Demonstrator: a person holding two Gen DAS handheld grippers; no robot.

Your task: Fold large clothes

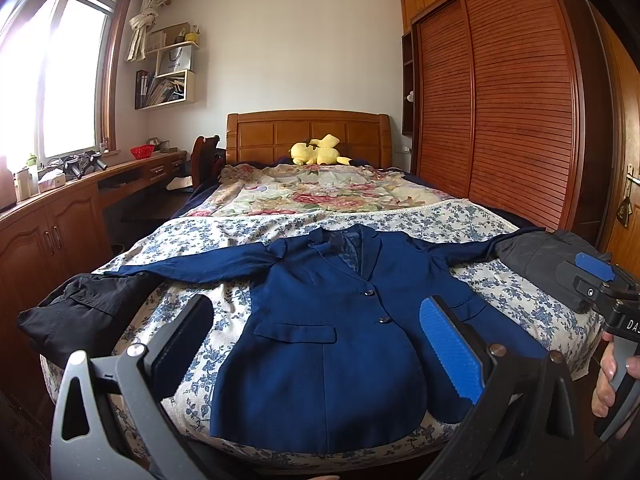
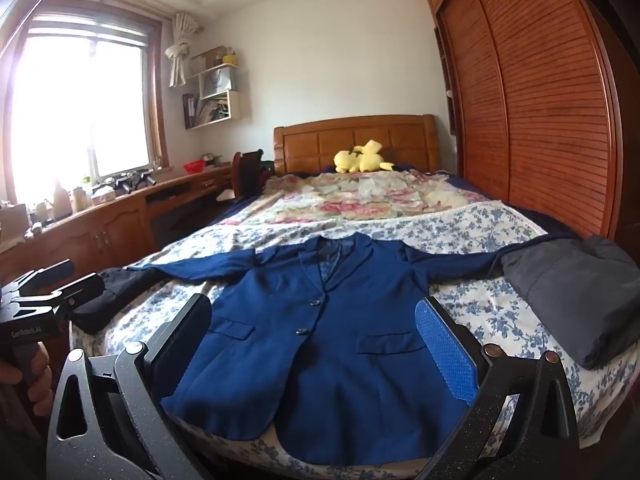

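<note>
A blue jacket lies flat on the bed, front side up, near the foot end. Its two buttons are done up, and both sleeves are stretched straight out to the left and right. I think it was spread like this so every part is easy to reach and fold.

The left tool hangs over the near hem of the jacket. Its two sides are wide open and nothing is between them. The right tool is the same: wide open, holding nothing, above the near part of the jacket. A hand holds the right tool's handle. Both tools point a little down at the jacket, probably ready to grab it.

A black piece of clothing lies at the near left corner of the bed, touching the end of the left sleeve. A grey folded piece sits on the right edge, over the end of the right sleeve. They look kept to the sides so the middle is free. A yellow soft toy rests far away by the headboard.

No fold is made yet.
</note>
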